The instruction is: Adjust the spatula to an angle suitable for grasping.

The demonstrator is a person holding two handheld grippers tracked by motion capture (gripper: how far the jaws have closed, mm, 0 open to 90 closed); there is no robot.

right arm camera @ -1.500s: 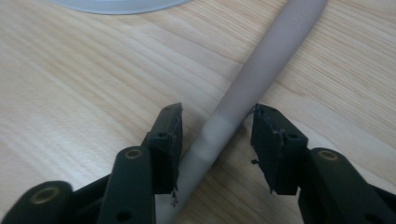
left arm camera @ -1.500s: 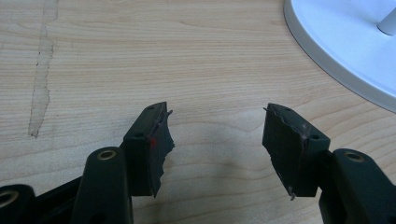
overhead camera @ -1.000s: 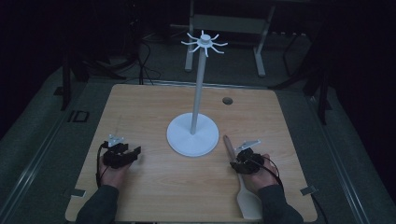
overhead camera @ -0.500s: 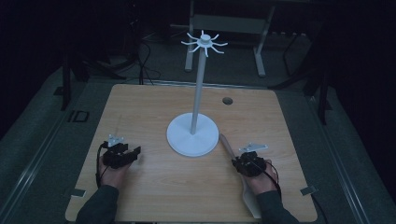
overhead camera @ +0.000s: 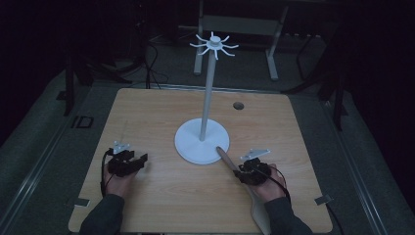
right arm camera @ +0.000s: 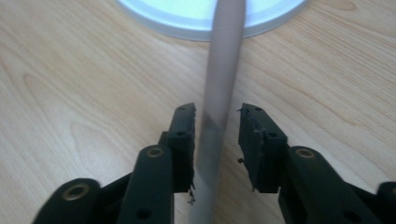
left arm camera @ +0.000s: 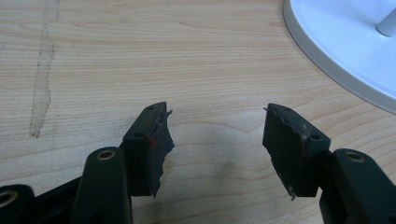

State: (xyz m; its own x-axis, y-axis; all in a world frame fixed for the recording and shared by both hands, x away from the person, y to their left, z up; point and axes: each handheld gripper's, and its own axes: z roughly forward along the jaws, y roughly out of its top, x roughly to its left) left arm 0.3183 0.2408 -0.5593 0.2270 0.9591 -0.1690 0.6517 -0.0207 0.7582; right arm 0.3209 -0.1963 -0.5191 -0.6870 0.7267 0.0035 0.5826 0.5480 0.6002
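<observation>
Looking along my right gripper [right arm camera: 217,116], I see the handle of the long utensil [right arm camera: 223,84] running straight up between the jaws, its long axis in line with the gripper and its far tip pointing at the white base of the stand [right arm camera: 187,18]. The jaws have just been opening a little; the left pad seems to touch the handle while a clear gap shows at the right pad, so I judge the grip loose rather than clamped. In the high view the utensil [overhead camera: 227,159] lies slanted on the table [overhead camera: 147,112], thin end just at the rim of the stand's base [overhead camera: 188,142], broad end trailing back under my right forearm toward the near edge. My right gripper [overhead camera: 244,170] sits astride it; my left gripper [overhead camera: 139,159] is well apart on the other side, jaws wide open and empty over bare wood [left arm camera: 215,126]. The right hand is clearly the nearer one. I can read no brand, label or writing anywhere.
</observation>
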